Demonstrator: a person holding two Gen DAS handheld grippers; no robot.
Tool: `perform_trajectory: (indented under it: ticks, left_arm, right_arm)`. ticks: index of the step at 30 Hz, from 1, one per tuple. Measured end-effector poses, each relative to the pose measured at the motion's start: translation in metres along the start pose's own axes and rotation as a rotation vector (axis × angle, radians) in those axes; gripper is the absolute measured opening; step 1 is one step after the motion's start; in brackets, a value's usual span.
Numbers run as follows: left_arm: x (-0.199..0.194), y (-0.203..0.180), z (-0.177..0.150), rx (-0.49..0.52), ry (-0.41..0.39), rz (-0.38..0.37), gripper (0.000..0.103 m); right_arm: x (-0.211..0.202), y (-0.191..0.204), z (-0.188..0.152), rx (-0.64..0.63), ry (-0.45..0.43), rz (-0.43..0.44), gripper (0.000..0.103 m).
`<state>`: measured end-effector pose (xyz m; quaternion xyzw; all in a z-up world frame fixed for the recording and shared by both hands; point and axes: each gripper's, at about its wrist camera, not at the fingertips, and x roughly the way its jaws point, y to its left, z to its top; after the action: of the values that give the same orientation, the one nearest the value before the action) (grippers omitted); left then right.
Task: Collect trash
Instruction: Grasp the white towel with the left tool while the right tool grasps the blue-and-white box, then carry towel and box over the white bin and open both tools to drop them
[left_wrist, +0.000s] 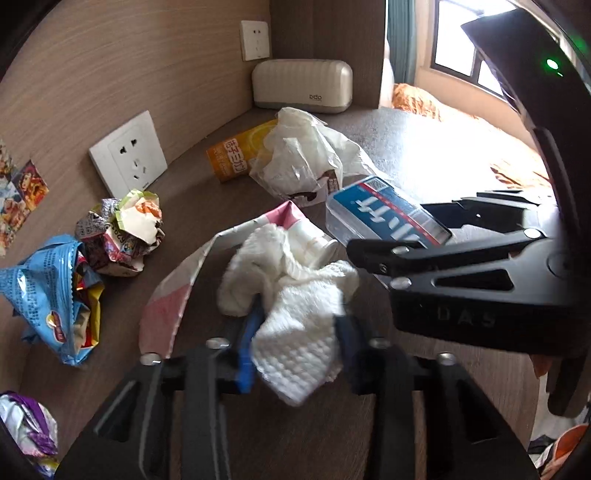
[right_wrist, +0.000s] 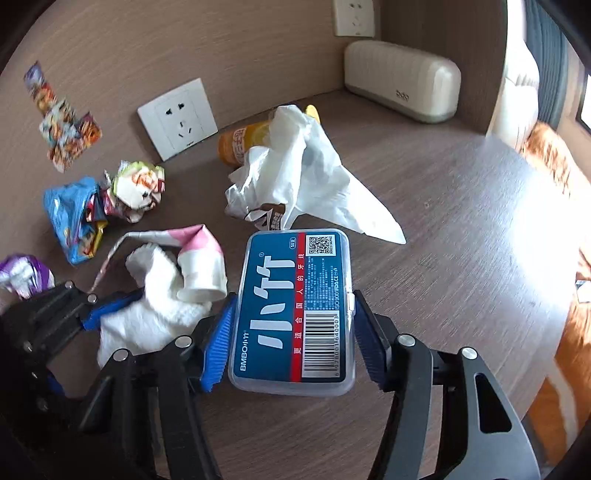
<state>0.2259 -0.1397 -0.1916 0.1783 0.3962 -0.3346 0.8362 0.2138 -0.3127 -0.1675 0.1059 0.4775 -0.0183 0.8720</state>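
Blue-padded right gripper (right_wrist: 290, 334) clamps clear plastic floss box (right_wrist: 295, 306) on the wooden table (right_wrist: 443, 221); left gripper (left_wrist: 295, 350) pinches white crumpled tissue (left_wrist: 295, 332) just beside it, wrappers (left_wrist: 122, 232) nearby.

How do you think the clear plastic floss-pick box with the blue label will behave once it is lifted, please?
The floss-pick box looks rigid, so it should keep its shape between the right claw pads. Its smooth clear walls may slip against the pads. It is probably light for its size, and being flat it seems unlikely to roll.
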Motion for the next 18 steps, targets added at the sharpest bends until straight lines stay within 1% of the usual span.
perform_trajectory:
  ticks: [2,4,10,14,18]
  left_arm:
    - [-0.004,-0.001,0.000,-0.015,-0.006,-0.001,0.022]
    - [-0.013,-0.002,-0.001,-0.033,-0.012,-0.014,0.021]
    - [-0.052,-0.012,0.003,-0.074,-0.040,-0.048,0.021]
    - [-0.073,-0.036,0.010,-0.065,-0.065,-0.051,0.021]
    - [-0.084,-0.067,0.018,-0.044,-0.080,-0.069,0.021]
  right_arm:
    - [-0.006,-0.003,-0.004,0.022,-0.012,0.005,0.060]
    - [-0.017,-0.007,-0.006,0.018,-0.039,0.014,0.060]
    - [-0.050,-0.016,-0.006,0.005,-0.079,0.037,0.060]
    - [-0.080,-0.030,-0.009,0.007,-0.115,0.048,0.060]
    - [-0.111,-0.054,-0.017,0.023,-0.153,0.044,0.060]
